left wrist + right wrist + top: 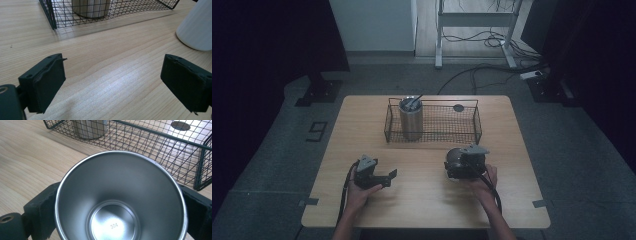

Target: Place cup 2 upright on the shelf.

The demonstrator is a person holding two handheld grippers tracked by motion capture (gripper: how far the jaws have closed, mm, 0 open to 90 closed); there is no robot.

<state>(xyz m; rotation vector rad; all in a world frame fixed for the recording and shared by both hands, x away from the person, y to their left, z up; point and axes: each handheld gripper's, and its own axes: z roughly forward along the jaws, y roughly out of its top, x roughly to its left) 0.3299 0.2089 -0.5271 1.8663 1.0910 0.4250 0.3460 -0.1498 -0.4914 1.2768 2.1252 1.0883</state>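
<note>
A steel cup (120, 195) with its mouth toward the camera sits between the jaws of my right gripper (120, 212), and both pads press on its sides. In the high view that gripper (458, 166) holds the cup (454, 157) low over the table's right front. My left gripper (384, 177) rests at the left front, its jaws wide apart with only bare wood between them (112, 82). In the left gripper view the cup's pale outer wall (197, 27) stands off to the right.
A black wire basket (432, 100) stands at the table's back middle. It holds an upright steel tumbler (410, 120) with a utensil in it and a dark round disc (458, 107). Bare wooden tabletop (422, 195) lies between my hands.
</note>
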